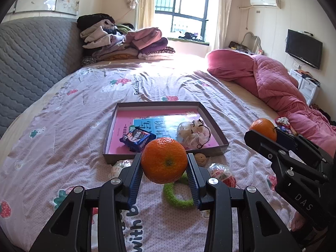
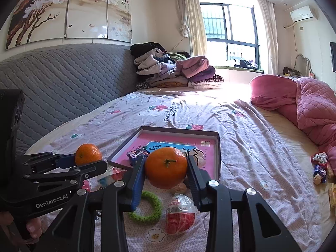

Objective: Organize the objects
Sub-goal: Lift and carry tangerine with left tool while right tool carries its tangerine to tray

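My left gripper is shut on an orange tangerine, held above the bedspread just in front of a shallow cardboard box lid. My right gripper is shut on a second tangerine; it also shows in the left wrist view. The left gripper's tangerine shows in the right wrist view. The lid holds a pink and blue book, a dark blue snack packet and a cream hair scrunchie.
On the bedspread near the lid lie a green fuzzy ring, a red and white wrapped egg, a walnut and another wrapped egg. Small toys lie by the pink quilt. Folded clothes sit at the far end.
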Motion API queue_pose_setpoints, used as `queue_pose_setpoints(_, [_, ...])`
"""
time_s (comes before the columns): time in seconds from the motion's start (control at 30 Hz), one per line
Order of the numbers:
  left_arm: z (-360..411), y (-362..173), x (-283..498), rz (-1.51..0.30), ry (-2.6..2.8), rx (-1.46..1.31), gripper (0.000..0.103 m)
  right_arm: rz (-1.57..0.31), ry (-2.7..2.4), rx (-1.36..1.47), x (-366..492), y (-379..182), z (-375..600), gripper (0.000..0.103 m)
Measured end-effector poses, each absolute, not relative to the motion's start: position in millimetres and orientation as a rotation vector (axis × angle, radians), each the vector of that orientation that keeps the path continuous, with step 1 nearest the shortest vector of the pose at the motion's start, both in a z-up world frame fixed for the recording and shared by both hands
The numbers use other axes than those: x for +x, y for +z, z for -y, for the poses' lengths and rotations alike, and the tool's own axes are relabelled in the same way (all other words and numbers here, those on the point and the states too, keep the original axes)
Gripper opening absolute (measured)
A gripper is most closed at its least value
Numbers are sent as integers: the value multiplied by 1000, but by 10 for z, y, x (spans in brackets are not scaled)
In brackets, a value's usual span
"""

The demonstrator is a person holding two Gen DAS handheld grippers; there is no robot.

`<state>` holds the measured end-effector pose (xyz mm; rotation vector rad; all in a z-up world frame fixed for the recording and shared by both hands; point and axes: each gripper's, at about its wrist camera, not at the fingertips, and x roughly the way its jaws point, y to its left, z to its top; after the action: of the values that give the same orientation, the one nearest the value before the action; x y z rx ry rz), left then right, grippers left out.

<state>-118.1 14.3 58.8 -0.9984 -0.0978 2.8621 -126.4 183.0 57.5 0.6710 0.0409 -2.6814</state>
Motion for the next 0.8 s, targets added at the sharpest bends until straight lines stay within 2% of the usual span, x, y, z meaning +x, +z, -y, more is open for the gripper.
queue_pose_setpoints(0.8, [-241,471,-1724,83,2864,-1022,41,-36,-2722,645,-1708,646,-1974,39])
